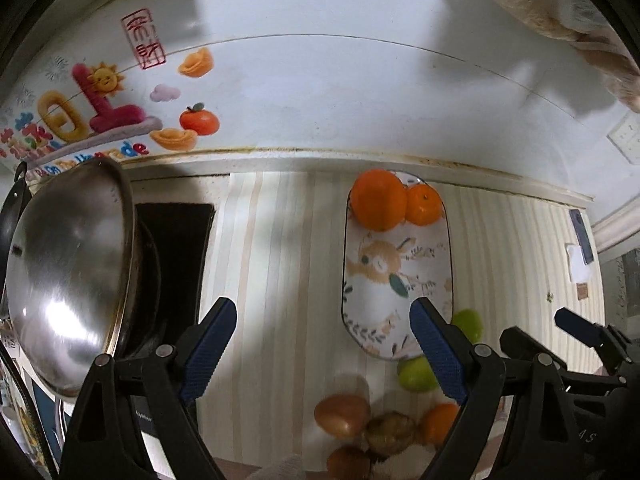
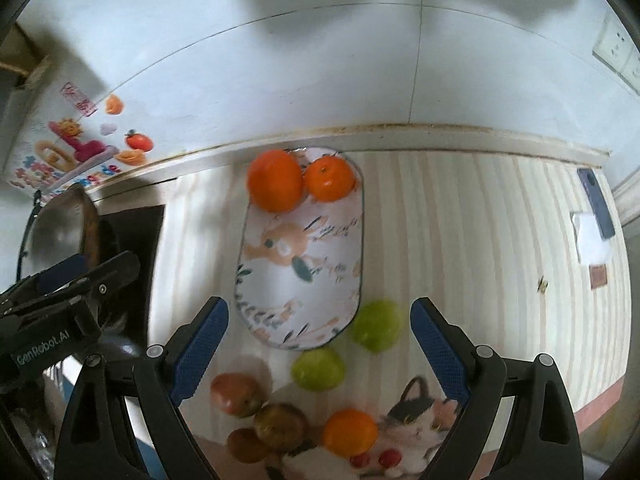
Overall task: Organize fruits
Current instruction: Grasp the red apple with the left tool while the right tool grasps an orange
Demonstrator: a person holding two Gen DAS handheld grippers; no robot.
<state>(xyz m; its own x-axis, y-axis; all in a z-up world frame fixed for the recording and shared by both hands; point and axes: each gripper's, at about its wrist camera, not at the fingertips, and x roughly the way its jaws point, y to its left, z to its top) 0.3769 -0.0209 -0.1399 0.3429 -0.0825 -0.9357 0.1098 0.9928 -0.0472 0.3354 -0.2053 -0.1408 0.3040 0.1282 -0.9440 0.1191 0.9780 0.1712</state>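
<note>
An oval tray [image 2: 280, 304] with a fox print lies on the striped counter; it also shows in the left wrist view [image 1: 368, 312]. Two oranges [image 2: 276, 180] [image 2: 330, 179] sit at its far end, also in the left wrist view [image 1: 378, 198] [image 1: 423, 205]. Two green fruits [image 2: 376, 325] [image 2: 318, 368], one loose orange [image 2: 349, 432] and several reddish-brown fruits [image 2: 238, 394] lie on the counter near the tray's near end. My right gripper [image 2: 319, 354] is open and empty above them. My left gripper [image 1: 323, 354] is open and empty, left of the tray.
A steel wok lid [image 1: 68, 272] and dark stove [image 1: 176, 248] stand at the left. A phone [image 2: 596, 204] and white paper [image 2: 592, 240] lie at the far right. A tiled wall with stickers [image 1: 100, 108] backs the counter. A cat-print mat [image 2: 420, 424] lies at the near edge.
</note>
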